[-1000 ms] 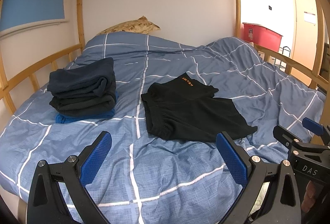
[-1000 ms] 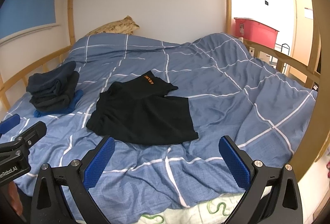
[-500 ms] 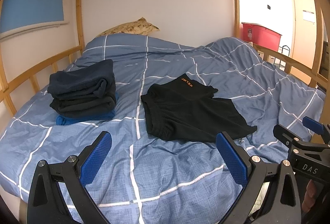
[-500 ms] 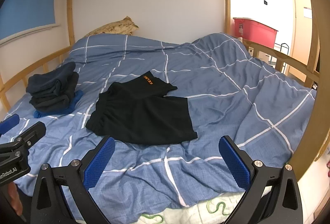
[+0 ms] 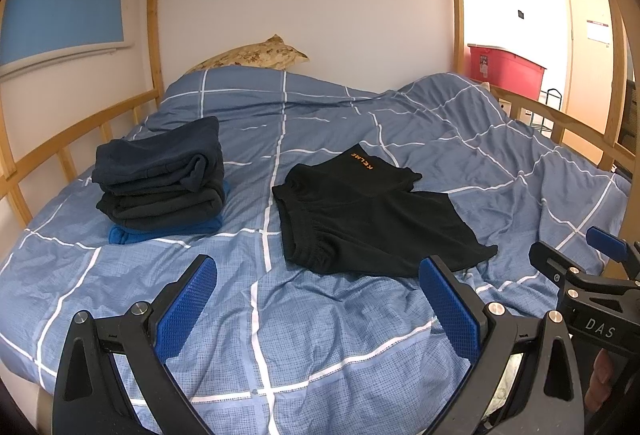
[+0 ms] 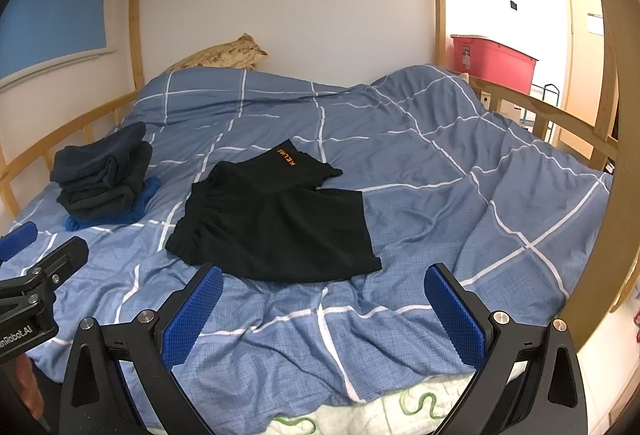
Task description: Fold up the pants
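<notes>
- Left wrist view: the shorts point(image 5: 372, 219) lie flat on the quilt point(image 5: 320, 335), black, with orange lettering on the far leg.
- Left gripper point(image 5: 320, 299) hangs over the quilt's near part, fingers spread wide, nothing between them.
- Shorts sit beyond the left fingertips, apart from them; the near hem edge shows just past the right-hand pad point(image 5: 450, 305).
- Right wrist view: right gripper point(image 6: 324, 305) hangs over the near quilt edge, fingers spread wide, holding nothing.
- Shorts point(image 6: 276, 219) lie beyond the right fingertips, nearer the left-hand pad point(image 6: 192, 315) than the other; no contact.
- Stack point(image 5: 160, 183) of folded dark clothes rests on the quilt, left of the shorts and apart from them.
- Pillow point(image 5: 256, 55) lies at the far end, beyond the shorts.
- Red bin point(image 6: 494, 61) stands beyond the bed rail, right of the shorts.
</notes>
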Motion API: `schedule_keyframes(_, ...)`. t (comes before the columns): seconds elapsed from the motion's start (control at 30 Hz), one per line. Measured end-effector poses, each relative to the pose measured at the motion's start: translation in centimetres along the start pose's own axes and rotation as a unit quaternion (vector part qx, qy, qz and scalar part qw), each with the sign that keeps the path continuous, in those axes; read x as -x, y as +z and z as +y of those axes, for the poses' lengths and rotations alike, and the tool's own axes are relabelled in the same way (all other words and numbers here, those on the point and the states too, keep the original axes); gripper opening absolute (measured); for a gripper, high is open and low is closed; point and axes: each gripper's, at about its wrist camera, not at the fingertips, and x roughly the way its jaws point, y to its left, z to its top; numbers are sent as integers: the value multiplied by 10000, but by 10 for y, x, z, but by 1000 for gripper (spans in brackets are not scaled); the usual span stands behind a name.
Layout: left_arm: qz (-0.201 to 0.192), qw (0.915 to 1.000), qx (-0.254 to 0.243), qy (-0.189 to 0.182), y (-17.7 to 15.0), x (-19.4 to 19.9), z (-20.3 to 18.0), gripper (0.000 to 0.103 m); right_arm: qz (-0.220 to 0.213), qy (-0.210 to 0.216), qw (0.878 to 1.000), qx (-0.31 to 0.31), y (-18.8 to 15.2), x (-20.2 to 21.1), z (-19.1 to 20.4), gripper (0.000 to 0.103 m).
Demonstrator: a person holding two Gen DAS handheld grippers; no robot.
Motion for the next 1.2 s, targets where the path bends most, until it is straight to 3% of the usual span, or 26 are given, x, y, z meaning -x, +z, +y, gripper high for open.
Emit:
schedule_keyframes(0.77, 29, 10000, 5, 35, 3, 0, 1, 103, 57, 23, 10000, -39, -1, -3, -4, 102)
schedule_keyframes(1.0, 55, 9999, -7, 113, 14, -21, -3, 103, 29, 117, 9999, 11, 8, -21, -5, 102)
schedule_keyframes(1.2, 147, 9999, 79, -19, 45, -57, -1, 103, -33, 406, 9992, -16, 43, -58, -7, 102)
